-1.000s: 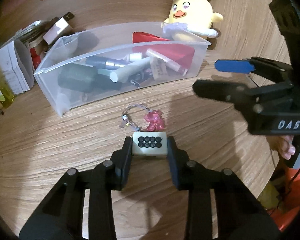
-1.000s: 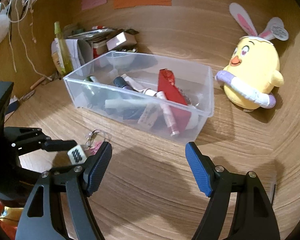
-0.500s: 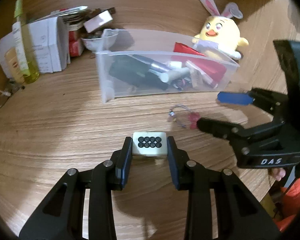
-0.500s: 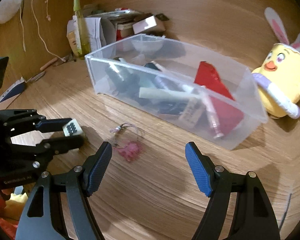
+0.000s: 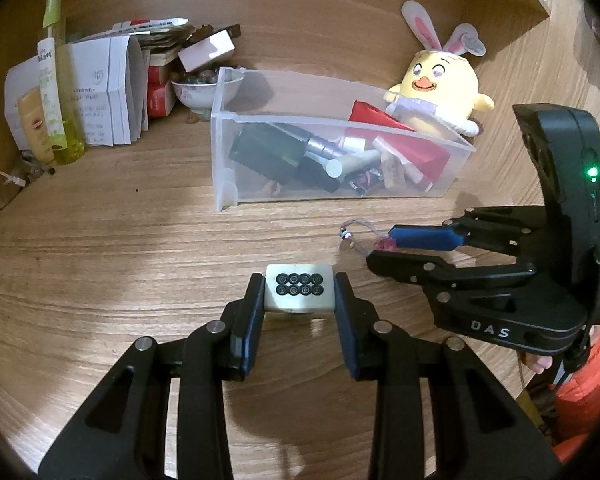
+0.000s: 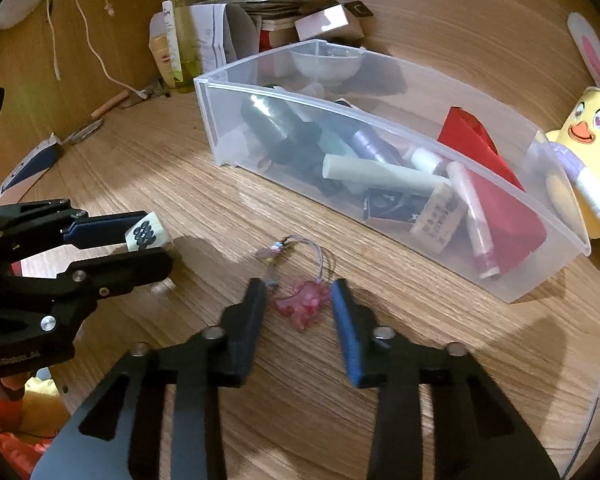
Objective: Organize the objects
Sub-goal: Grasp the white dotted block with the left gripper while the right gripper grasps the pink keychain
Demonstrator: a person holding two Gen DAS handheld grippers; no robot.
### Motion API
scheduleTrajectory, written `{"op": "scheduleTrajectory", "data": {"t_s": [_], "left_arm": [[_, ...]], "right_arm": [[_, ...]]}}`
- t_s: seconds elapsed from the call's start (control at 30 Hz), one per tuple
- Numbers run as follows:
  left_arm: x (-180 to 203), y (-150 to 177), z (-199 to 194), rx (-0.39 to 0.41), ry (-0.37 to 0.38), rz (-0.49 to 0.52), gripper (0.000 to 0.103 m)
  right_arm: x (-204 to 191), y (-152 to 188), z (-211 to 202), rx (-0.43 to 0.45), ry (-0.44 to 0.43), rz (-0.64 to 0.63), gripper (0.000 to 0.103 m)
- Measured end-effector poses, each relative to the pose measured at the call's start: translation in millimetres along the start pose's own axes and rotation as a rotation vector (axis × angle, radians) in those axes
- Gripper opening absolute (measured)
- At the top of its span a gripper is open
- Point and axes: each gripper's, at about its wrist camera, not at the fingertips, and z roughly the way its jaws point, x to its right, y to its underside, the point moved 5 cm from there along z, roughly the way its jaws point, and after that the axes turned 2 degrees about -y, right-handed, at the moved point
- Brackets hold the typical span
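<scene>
My left gripper (image 5: 299, 294) is shut on a cream mahjong tile with black dots (image 5: 299, 287), held above the wooden desk; the tile also shows in the right wrist view (image 6: 145, 234). My right gripper (image 6: 299, 300) is partly closed around a pink charm (image 6: 302, 304) on a thin cord loop (image 6: 300, 246) lying on the desk; whether the pads touch it is unclear. In the left wrist view the charm (image 5: 384, 244) sits between the right gripper's fingers. A clear plastic bin (image 6: 228, 92) holding tubes, bottles and a red packet stands behind.
A yellow chick plush (image 5: 440, 88) with rabbit ears sits behind the bin's right end. Papers, small boxes, a bowl (image 5: 204, 90) and a green bottle (image 5: 56, 92) crowd the back left. The desk's edge runs near the lower right.
The right gripper came down over the pink charm and its jaws narrowed around it. The left gripper drew back from the bin, still holding the tile.
</scene>
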Motion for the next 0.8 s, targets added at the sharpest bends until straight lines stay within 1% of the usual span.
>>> {"op": "scheduleTrajectory", "data": {"t_s": [0.13, 0.37, 0.8], "left_arm": [[3, -3, -3, 0.012, -0.003, 0.008, 0.034], [10, -14, -9, 0.039, -0.001, 0.018, 0.033], [23, -35, -15, 0.083, 0.000, 0.031, 0.034]], "right_arm": [[1, -1, 1, 0.004, 0.008, -0.002, 0.027], [7, -2, -12, 0.052, 0.012, 0.018, 0.027], [23, -15, -61, 0.188, 0.040, 0.046, 0.027]]}}
